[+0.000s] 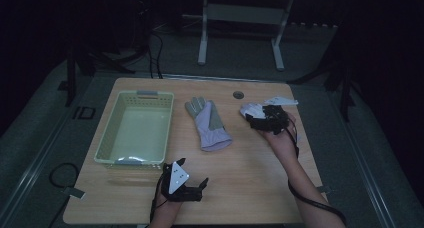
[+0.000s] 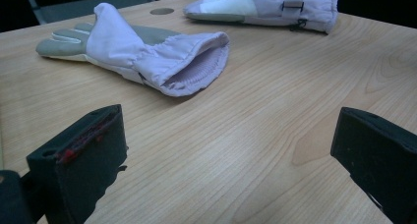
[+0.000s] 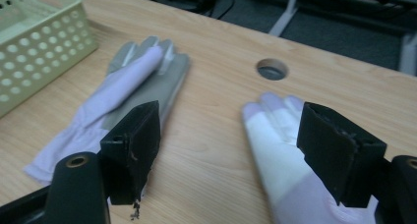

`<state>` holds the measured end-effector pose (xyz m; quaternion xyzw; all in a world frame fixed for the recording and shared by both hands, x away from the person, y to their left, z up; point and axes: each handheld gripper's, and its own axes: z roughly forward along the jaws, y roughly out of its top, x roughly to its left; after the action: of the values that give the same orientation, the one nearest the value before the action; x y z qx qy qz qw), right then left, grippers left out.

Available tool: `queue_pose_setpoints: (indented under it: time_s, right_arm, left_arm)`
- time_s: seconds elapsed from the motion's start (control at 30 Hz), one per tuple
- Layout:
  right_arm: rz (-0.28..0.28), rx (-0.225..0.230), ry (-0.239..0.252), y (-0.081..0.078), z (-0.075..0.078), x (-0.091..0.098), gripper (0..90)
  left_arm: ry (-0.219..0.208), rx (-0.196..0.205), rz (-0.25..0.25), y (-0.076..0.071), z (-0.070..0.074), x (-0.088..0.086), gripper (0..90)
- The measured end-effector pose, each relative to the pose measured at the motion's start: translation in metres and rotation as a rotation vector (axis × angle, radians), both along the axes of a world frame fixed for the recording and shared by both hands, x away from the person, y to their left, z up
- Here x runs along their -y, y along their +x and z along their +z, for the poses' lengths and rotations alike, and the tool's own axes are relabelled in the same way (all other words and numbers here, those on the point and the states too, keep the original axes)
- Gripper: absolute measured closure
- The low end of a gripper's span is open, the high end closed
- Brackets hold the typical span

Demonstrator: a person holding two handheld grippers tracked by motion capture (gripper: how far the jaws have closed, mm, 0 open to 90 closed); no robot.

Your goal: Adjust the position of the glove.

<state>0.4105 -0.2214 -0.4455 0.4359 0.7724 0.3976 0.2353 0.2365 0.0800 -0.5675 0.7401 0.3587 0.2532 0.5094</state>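
Two pale lilac gloves lie on the wooden table [image 1: 235, 173]. One glove [image 1: 210, 124] [image 2: 147, 52] [image 3: 133, 81], with a grey palm, rests at the middle, cuff toward me. The other glove [image 1: 251, 109] [image 2: 265, 5] [image 3: 280, 145] lies at the right. My right gripper [image 1: 256, 115] [image 3: 231, 135] hovers over it with jaws wide apart; the glove's fingers lie under and between them, and the pads do not press on it. Near the front edge, my left gripper [image 1: 194, 170] [image 2: 233, 135] stands open over bare wood, pointing at the middle glove.
A pale green perforated basket [image 1: 107, 133] [image 3: 39, 42] stands at the left of the table and looks empty. A round cable hole [image 1: 238, 94] [image 3: 272, 69] sits near the far edge. Beyond the table are a metal frame's legs [image 1: 202, 43] and dark floor.
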Motion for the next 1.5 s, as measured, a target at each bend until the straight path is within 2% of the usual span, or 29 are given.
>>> queue_pose_setpoints:
  time_s: [0.13, 0.17, 0.47, 0.67, 0.9, 1.1, 1.17, 1.5]
  right_arm:
    - [0.017, -0.009, -0.009, 0.004, -0.004, -0.011, 24.3]
    - [0.03, -0.019, -0.017, 0.006, -0.007, -0.02, 24.3]
    - [0.076, -0.036, -0.035, 0.015, -0.013, -0.053, 27.6]
    - [0.13, -0.084, -0.047, 0.027, -0.023, -0.077, 36.1]
    - [0.17, -0.122, -0.072, 0.037, -0.038, -0.098, 42.5]
    - [0.181, -0.147, -0.098, 0.048, -0.051, -0.11, 44.6]
    - [0.182, -0.162, -0.133, 0.055, -0.06, -0.115, 48.1]
    - [0.18, -0.203, -0.167, 0.064, -0.08, -0.119, 52.3]
  left_arm:
    - [0.001, 0.0, -0.001, 0.0, 0.0, 0.0, 0.3]
    - [0.002, 0.001, -0.004, 0.0, 0.0, 0.0, 0.3]
    - [0.011, 0.008, -0.012, -0.001, 0.0, 0.001, 0.3]
    - [-0.005, 0.0, -0.012, 0.0, 0.0, 0.0, 0.3]
    - [0.007, 0.005, -0.016, 0.0, 0.0, 0.001, 0.3]
    - [-0.006, 0.0, -0.016, 0.0, 0.0, 0.0, 0.3]
    - [-0.005, 0.001, -0.016, 0.0, 0.0, 0.0, 0.3]
    - [0.004, 0.002, -0.018, 0.0, 0.0, 0.001, 0.3]
